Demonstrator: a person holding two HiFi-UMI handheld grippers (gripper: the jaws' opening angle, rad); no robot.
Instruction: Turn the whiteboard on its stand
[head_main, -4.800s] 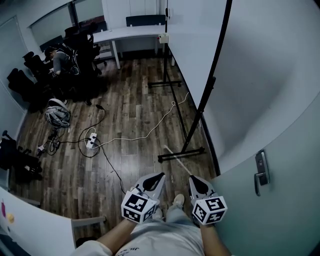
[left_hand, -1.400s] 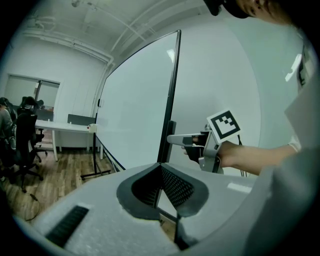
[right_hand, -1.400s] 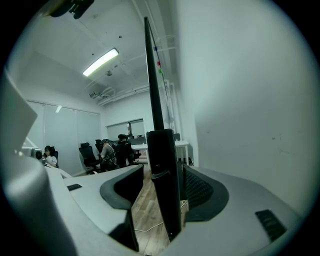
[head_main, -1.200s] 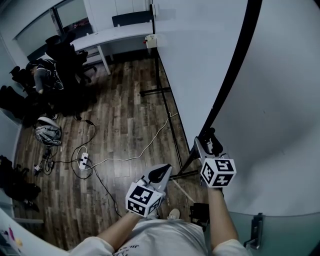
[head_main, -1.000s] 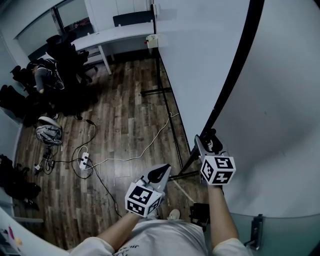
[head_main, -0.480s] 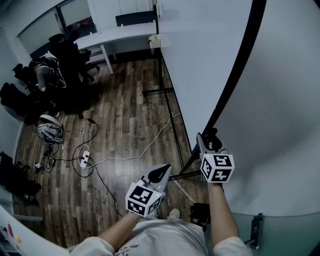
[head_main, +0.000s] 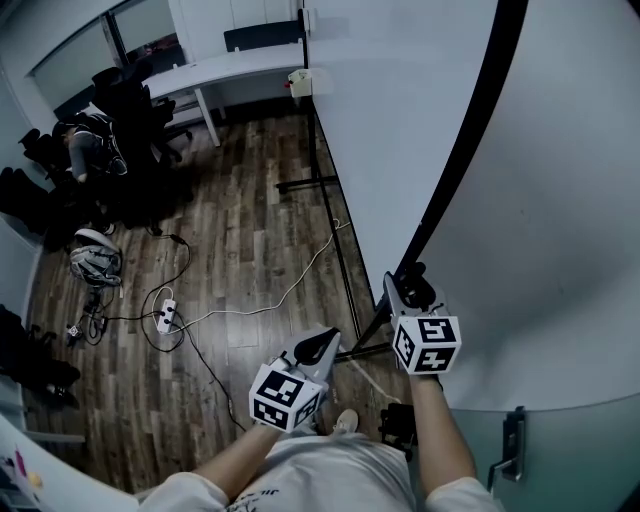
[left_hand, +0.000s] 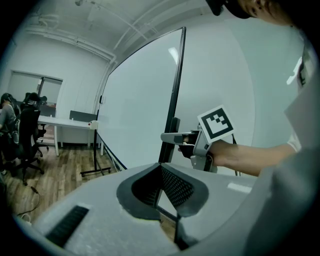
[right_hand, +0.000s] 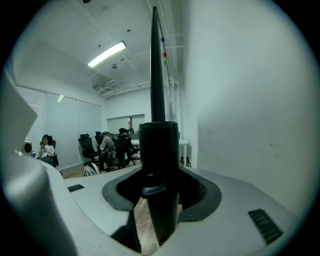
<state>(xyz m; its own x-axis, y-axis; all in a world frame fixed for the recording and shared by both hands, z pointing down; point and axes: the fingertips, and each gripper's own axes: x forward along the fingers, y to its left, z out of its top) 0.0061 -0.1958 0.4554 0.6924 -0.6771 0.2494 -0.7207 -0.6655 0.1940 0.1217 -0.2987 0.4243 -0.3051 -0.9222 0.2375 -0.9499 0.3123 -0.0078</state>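
While nearly level, right gripper (head_main: 406, 287), jaws just closed, round stand post (head_main: 469, 120).

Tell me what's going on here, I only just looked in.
A person is setting up to turn the whiteboard. The right claw is clamped on the black upright post at the board's near edge; its jaws have just been closing, with that post between them. The left claw is empty, tips together, held clear of the board above the wooden floor.
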